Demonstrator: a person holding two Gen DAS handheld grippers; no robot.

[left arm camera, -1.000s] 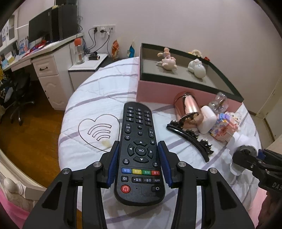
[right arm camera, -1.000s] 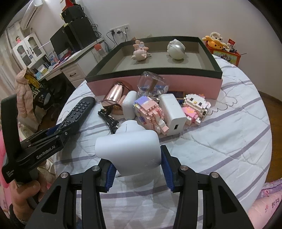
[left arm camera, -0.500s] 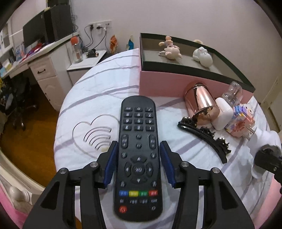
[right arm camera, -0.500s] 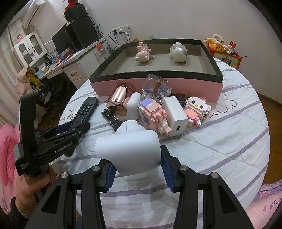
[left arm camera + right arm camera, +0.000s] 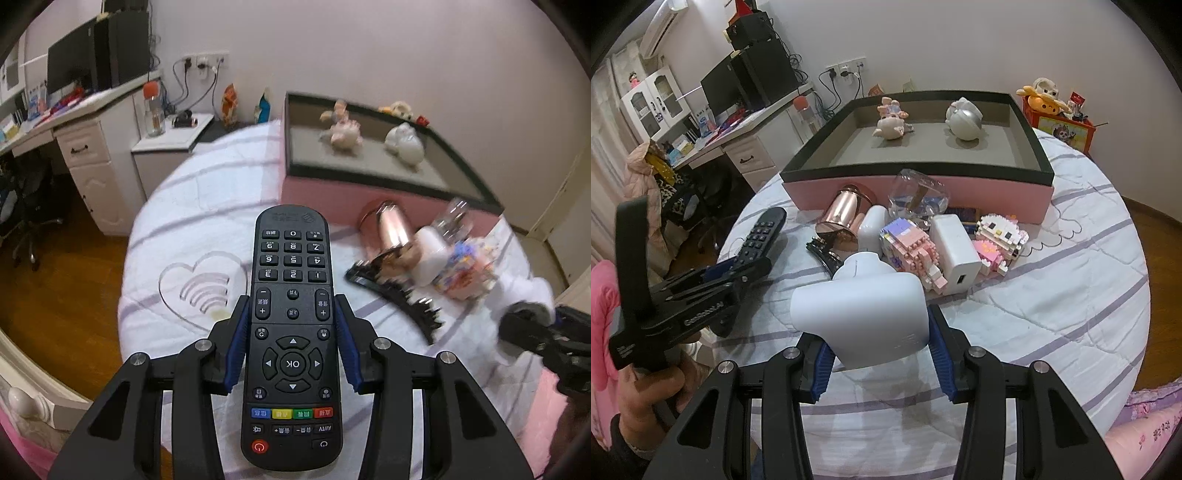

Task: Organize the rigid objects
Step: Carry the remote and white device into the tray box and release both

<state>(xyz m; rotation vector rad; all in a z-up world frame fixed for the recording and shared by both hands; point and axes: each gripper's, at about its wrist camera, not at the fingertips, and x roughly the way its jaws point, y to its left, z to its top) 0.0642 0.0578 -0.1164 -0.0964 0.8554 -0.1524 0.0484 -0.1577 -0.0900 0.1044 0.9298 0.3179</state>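
Remote control (image 5: 293, 332): clamped between closing jaws of left gripper (image 5: 291, 350), long axis pointed ahead at pink tray (image 5: 369, 192). White device (image 5: 864, 306): clamped in right gripper (image 5: 875, 350), tray beyond.

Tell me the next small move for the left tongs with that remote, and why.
Probably carry the remote forward over the tray rim. The left tongs are closing on its sides and it looks raised off the bed, while the tray floor shows free room beside the two figurines.
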